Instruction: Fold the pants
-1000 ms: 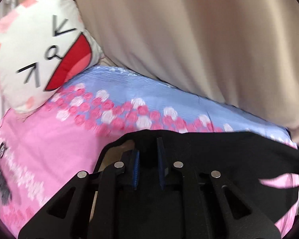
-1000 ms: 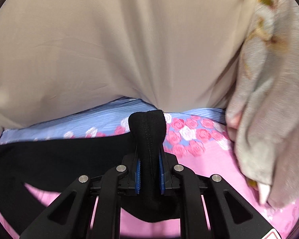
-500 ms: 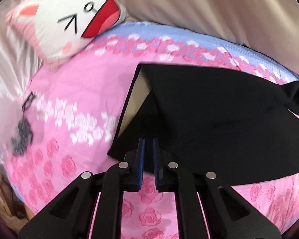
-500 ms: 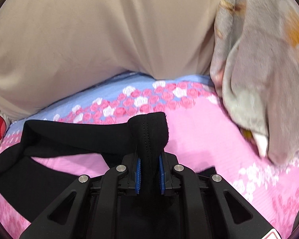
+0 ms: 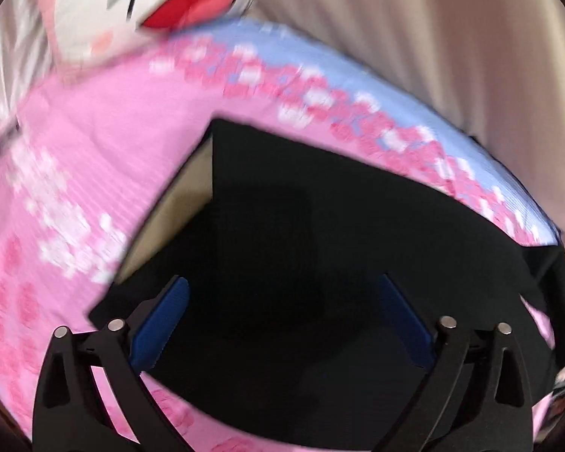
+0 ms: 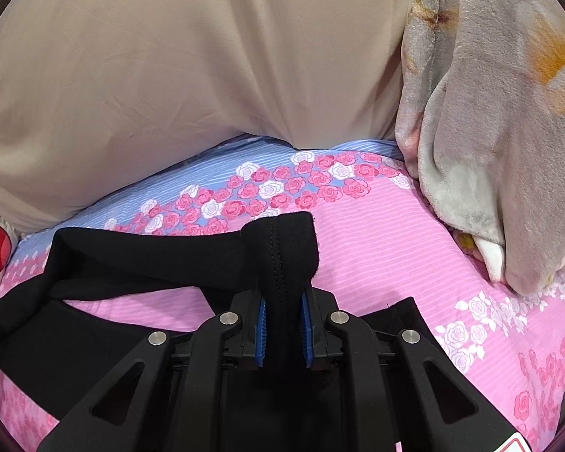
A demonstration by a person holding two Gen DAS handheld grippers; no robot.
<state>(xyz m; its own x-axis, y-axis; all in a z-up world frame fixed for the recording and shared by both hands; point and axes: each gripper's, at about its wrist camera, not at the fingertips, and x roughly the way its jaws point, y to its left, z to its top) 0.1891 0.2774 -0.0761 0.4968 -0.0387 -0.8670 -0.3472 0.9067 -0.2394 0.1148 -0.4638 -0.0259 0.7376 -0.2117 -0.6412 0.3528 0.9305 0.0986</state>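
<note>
Black pants (image 5: 320,226) lie folded over on a pink rose-print bedsheet (image 5: 105,143). A beige inner lining (image 5: 177,203) shows at their left edge. My left gripper (image 5: 282,293) is open wide, its blue pads spread just above the black cloth and holding nothing. In the right wrist view my right gripper (image 6: 282,301) is shut on a bunched end of the black pants (image 6: 282,248), with the rest of the cloth (image 6: 132,260) trailing to the left across the sheet.
A white cartoon-face pillow (image 5: 139,7) lies at the far left of the bed. A beige curtain (image 6: 188,67) hangs behind the bed. A grey floral blanket (image 6: 489,132) is heaped at the right.
My left gripper has opened wide and moved forward over the pants; it was nearly shut at their near edge. My right gripper still holds its bunch of cloth, lowered slightly toward the sheet.
</note>
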